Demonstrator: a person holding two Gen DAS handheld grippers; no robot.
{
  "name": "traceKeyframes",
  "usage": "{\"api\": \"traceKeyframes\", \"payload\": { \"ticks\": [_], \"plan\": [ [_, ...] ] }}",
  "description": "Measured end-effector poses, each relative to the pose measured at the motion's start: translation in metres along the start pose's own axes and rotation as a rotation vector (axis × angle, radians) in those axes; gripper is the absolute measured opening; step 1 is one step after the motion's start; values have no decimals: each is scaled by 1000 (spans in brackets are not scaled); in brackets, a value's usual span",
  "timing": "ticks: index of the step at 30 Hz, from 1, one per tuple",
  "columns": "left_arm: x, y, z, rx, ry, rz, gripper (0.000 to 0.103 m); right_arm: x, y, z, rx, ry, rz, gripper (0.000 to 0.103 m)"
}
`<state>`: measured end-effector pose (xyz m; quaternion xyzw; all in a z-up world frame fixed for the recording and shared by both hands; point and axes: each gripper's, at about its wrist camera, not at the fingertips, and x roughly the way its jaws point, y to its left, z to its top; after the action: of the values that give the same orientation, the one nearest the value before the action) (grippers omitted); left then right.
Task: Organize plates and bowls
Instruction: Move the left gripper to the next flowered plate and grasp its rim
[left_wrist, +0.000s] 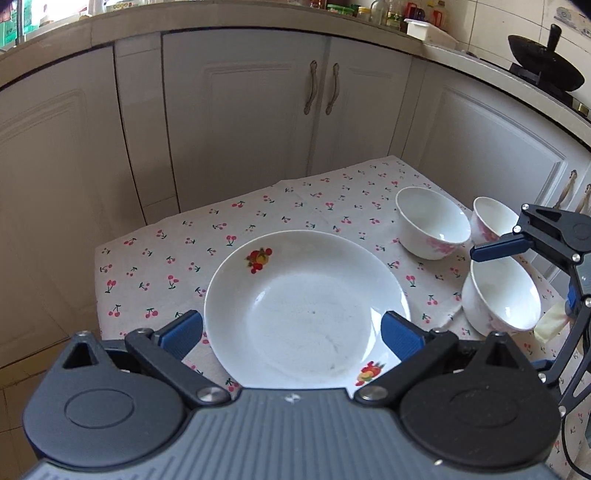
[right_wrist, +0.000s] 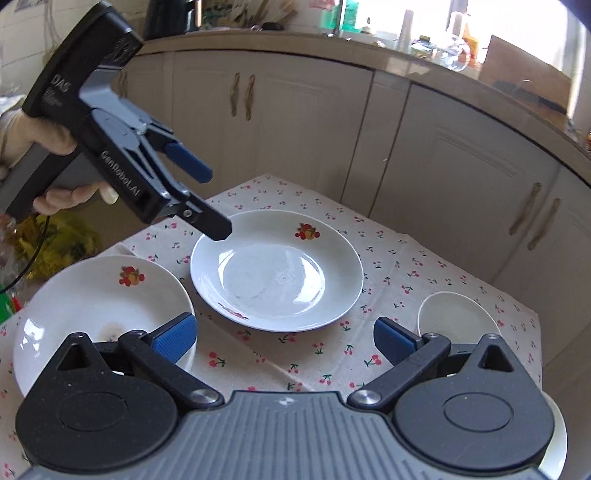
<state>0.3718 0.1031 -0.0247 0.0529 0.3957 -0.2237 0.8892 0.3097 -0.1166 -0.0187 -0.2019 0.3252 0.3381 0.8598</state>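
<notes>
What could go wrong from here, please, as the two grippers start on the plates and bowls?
The bowl nearest the right gripper sits close to the table edge, so a nudge might tip it off. The left gripper hangs open over the central plate; gripping only the thin rim may let it slip. The second plate also lies near an edge.

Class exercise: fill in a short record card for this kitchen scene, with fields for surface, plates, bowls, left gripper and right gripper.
surface: table with cherry-print cloth
plates: two; centre plate, second plate to its left in the right wrist view, apart from it
bowls: three in the left wrist view; far bowl, rear bowl, near bowl
left hand-held gripper: open, above the centre plate's near edge, holding nothing
right hand-held gripper: open, holding nothing
</notes>
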Motion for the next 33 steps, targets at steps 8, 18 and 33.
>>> {"api": "traceKeyframes", "payload": {
  "ticks": [8,18,33],
  "plan": [
    [43,29,10,-57,75,-20,101,45,-20,10,-64,108,83,103],
    [76,46,14,-83,145,-73,96,78,-29,14,-59,203,141,103],
    [95,43,20,-40,190,-132,88,94,-26,10,-98,236,174,94]
  ]
}}
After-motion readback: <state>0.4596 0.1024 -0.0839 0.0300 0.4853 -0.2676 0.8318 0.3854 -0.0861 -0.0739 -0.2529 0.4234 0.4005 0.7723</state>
